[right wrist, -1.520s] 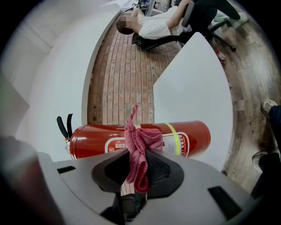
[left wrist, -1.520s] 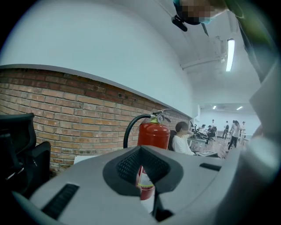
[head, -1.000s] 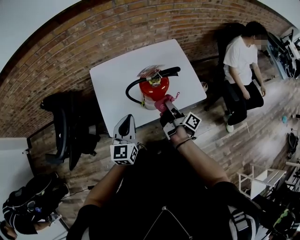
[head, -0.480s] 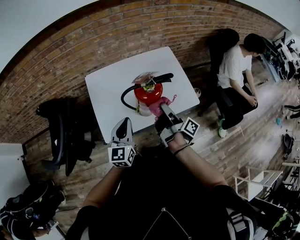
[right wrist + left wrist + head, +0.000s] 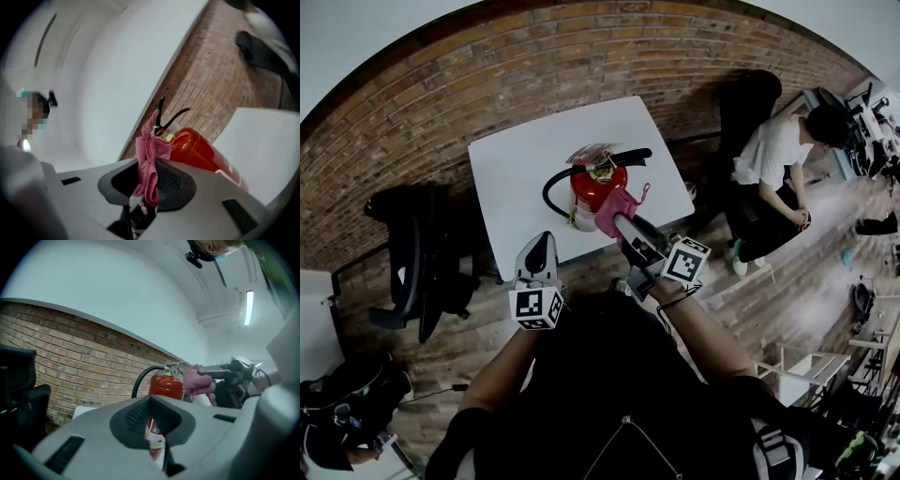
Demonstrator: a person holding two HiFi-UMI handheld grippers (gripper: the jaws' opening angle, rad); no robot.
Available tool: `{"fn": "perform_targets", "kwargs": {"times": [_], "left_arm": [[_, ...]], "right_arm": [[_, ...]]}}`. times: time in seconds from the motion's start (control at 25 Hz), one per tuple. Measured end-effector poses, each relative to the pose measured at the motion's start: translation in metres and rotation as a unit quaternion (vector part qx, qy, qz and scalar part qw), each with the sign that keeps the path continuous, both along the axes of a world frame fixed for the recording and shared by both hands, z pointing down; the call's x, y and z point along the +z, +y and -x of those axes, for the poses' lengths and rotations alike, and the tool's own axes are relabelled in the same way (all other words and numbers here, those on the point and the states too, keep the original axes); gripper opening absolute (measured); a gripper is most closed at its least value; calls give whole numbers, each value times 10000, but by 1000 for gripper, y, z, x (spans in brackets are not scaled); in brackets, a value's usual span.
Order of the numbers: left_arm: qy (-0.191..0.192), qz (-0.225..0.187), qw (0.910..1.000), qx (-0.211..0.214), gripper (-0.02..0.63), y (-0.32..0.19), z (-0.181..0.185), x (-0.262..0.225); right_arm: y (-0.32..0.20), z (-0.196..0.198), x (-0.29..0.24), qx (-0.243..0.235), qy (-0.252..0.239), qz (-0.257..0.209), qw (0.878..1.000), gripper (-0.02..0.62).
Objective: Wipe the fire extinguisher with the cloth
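Observation:
A red fire extinguisher [image 5: 592, 192] with a black hose and handle stands upright on the white table [image 5: 517, 178]. It also shows in the left gripper view [image 5: 166, 385] and in the right gripper view [image 5: 201, 151]. My right gripper [image 5: 621, 219] is shut on a pink cloth [image 5: 617, 207], and the cloth [image 5: 149, 154] rests against the cylinder's near right side. My left gripper [image 5: 537, 255] hovers off the table's front edge, short of the extinguisher, jaws together with nothing between them.
A brick wall [image 5: 441, 84] runs behind the table. A black office chair [image 5: 412, 258] stands to the left. A seated person [image 5: 773, 178] is at the right on the wooden floor. Bags lie at the lower left [image 5: 337, 412].
The right gripper with the cloth has shifted up along the extinguisher's side. The left gripper has hardly moved. The head view has drifted, so the table and the seated person sit differently in frame.

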State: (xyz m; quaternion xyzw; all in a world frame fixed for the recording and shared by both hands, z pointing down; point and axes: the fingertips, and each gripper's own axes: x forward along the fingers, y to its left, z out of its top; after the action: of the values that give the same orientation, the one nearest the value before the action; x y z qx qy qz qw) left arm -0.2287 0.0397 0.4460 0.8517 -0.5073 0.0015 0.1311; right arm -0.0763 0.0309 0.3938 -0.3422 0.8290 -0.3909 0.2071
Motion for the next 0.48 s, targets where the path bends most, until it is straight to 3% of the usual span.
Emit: {"fn": "perform_targets", "kwargs": {"times": [0.08,0.12,0.2,0.32,0.48], "left_arm": [[18,13,10000,-97,31,0,8,2],[35,25,9999,-155,30,1,12,4],[63,53,9996,-275,31,5,20,7],[83,83,9991,-416,30,11,34,13],[79,167,9973,-708,30,24,58,25]], "right_arm": [[6,15,14,-347,1377,-276,9895,101],[10,23,24,-560,2062,-410,9760,103],[20,40,52,-1059,3348,-657,9340,103],[35,63,107,-1793,4984,-989,8424,101],[44,78,194,-2532,6457,-1451,7056,101]]}}
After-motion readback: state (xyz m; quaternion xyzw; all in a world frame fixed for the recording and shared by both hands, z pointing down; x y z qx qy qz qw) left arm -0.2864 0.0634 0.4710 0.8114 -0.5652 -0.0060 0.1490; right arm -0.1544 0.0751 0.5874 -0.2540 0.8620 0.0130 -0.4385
